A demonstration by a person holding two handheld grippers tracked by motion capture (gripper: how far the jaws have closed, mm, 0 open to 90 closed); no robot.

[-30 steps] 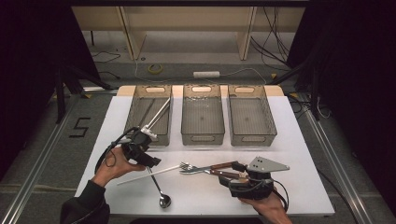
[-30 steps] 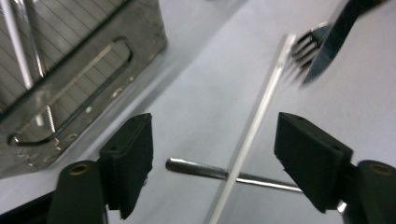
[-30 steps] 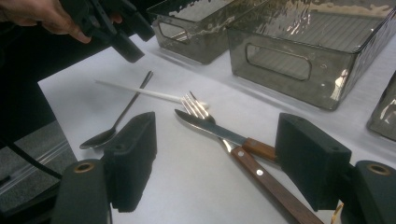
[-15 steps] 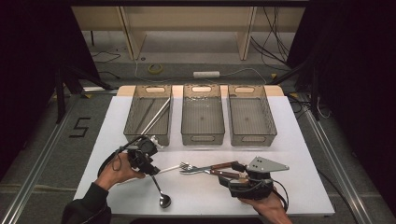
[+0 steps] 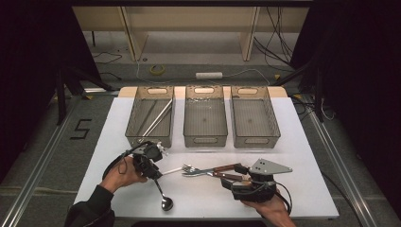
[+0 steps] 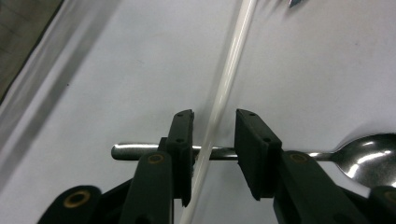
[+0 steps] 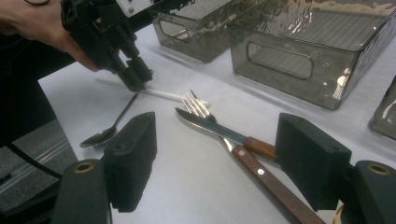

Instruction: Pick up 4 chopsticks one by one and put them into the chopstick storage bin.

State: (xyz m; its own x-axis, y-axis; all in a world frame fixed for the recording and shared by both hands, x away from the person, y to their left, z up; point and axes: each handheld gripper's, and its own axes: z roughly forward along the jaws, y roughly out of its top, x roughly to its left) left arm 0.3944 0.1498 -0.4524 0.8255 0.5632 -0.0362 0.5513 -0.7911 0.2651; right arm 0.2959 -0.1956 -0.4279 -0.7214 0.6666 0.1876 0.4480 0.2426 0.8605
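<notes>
Left tool [image 6: 212,154] straddling white chopstick [image 6: 229,79] where it crosses spoon [image 6: 359,156] handle on the surface [image 5: 293,142], jaws just been closing, pads not yet pressing; risk of pinching the spoon along, or the stick rolling out; right tool [image 7: 229,163] released, hovering over knife [image 7: 215,130] and fork [image 7: 198,107]; three bins [image 5: 205,118] beyond, clear of the reach.
</notes>
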